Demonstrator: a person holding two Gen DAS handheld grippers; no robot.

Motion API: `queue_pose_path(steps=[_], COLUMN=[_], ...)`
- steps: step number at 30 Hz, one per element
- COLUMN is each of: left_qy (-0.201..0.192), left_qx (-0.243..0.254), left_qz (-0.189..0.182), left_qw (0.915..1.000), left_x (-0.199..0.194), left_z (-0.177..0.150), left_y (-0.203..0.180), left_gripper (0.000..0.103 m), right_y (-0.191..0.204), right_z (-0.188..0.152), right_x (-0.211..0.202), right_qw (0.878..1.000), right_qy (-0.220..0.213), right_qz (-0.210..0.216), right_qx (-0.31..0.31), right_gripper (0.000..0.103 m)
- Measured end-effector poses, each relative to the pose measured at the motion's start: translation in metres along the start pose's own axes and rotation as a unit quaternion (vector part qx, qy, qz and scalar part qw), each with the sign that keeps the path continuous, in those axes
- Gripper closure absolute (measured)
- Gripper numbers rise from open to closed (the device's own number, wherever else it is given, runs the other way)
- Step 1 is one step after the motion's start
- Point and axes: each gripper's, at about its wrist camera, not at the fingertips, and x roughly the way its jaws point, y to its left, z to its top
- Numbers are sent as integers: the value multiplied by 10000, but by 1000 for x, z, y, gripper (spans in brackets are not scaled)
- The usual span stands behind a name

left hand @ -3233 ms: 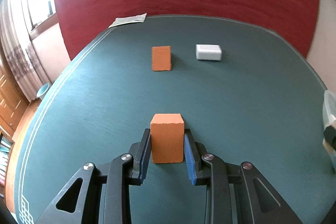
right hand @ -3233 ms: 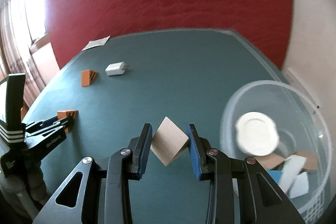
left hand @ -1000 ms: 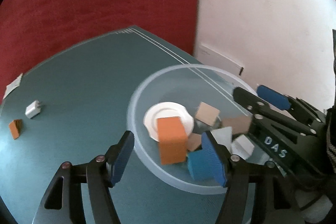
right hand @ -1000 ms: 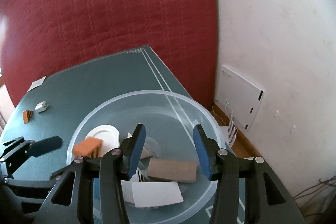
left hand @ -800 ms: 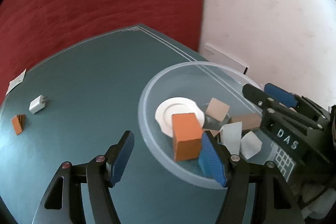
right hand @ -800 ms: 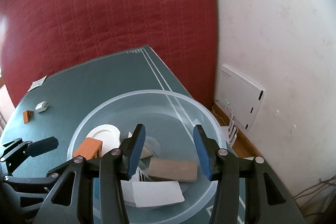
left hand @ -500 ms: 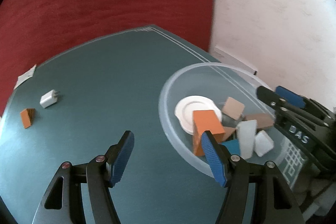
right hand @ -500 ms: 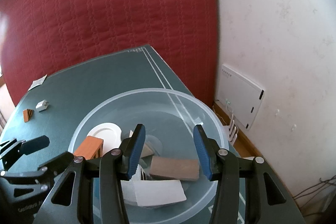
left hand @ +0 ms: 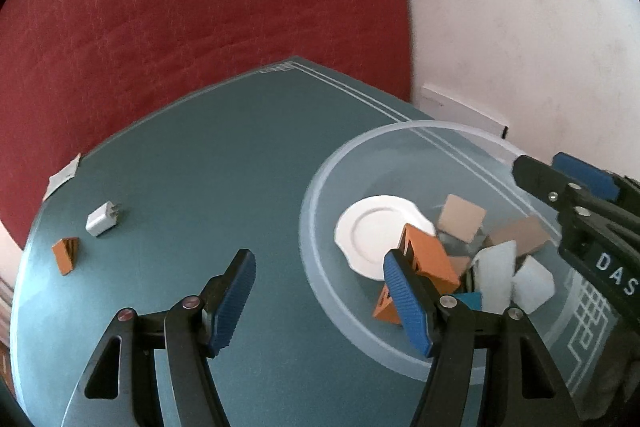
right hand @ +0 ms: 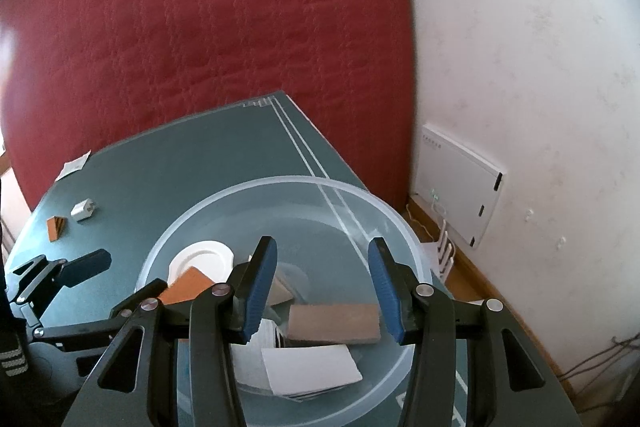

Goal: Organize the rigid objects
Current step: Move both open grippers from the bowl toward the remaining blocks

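- Both sets of jaws stand wide with nothing between them: our left gripper (left hand: 320, 297) sits at the near rim of the clear bowl (left hand: 320, 163), our right gripper (right hand: 322, 285) hangs over the bowl's middle.
- Orange block (left hand: 430, 261) lies tilted inside the bowl, leaning on the white saucer (left hand: 374, 227), just past our left gripper's right finger and apart from it.
- Also in the bowl: tan blocks (right hand: 334, 323), white pieces (right hand: 310, 367), a bit of blue; all loose in a heap.
- We judge the drop-off step is done on both sides; bowl is the collection point.
- Two items are on the green table (left hand: 208, 155), far left: a small orange wedge (left hand: 66, 253) and a white charger plug (left hand: 102, 221), near each other, well apart from the bowl.
- Next move, our guess: swing the left gripper to the wedge or plug, jaws wide, square up, then close. Plug prongs could foul a sloppy grasp.
- Writing: "DAS" in white on the right gripper's body, seen from the left wrist view; rest cut off.
- Paper slip (left hand: 64, 175) at the far table edge, unreadable.
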Motion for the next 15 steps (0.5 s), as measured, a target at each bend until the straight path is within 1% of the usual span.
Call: queue_pose_path(steps=[2,6,9,15], left_qy=[-17,-70,-71,-5], left_qx=[41,162,162,25], left_qz=[-29,-69,-120,-152], left_qw=[10000,9998,9998,9999], left_x=[0,3,2,1], left_z=[0,1,1,-2], left_y=[-2,-7,-5,2], left_gripper=[31,31,31,22], right_y=[0,-1,-2,0], right_z=[1,1,2,1], right_x=[0,-2,-3,-5], right_qw=[10000,10000,9999,10000], right_qy=[-14,-58,-73,-67], right_qz=[5,2,7,16], right_qx=[13,57,75,61], right_gripper=[54,54,54,54])
